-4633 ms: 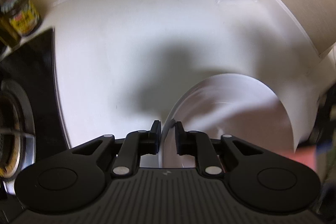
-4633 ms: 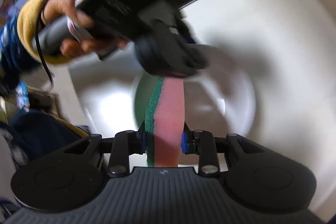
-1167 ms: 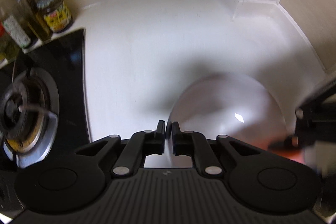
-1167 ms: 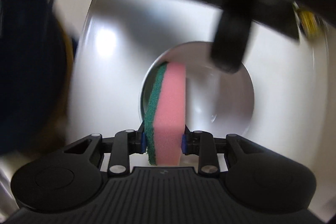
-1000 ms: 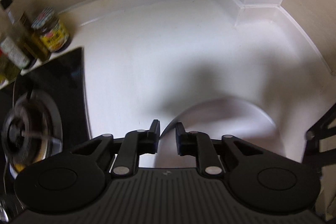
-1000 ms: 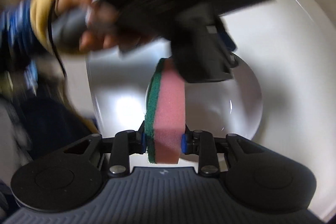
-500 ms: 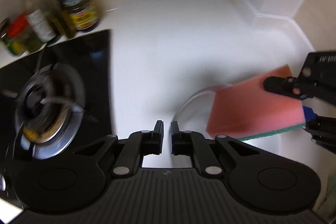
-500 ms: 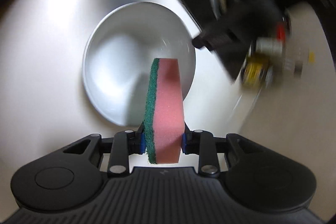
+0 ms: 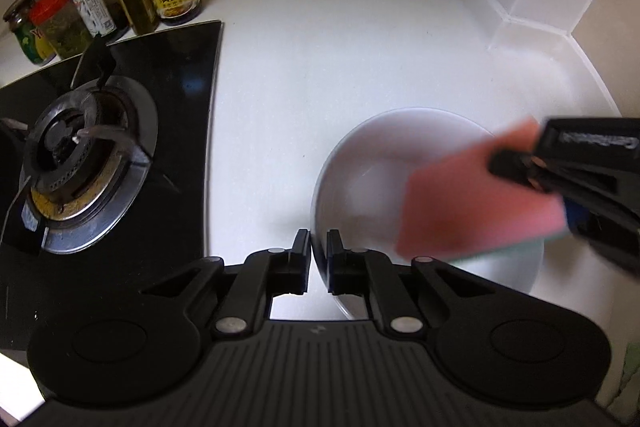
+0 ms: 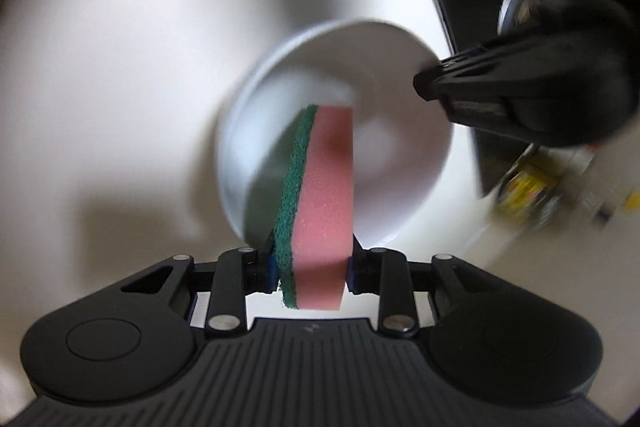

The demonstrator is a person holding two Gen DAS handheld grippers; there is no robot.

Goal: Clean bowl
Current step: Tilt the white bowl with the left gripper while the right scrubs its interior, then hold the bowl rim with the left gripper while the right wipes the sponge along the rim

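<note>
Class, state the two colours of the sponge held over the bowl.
Pink foam with a dark green scouring layer; the sponge shows best in the right wrist view.

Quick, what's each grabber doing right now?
Left gripper: astride the bowl rim, jaws opening slightly.
Right gripper: shut on the sponge.

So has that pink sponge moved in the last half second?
Yes. In the left wrist view the sponge has come down over the bowl, covering more of its inside.
</note>
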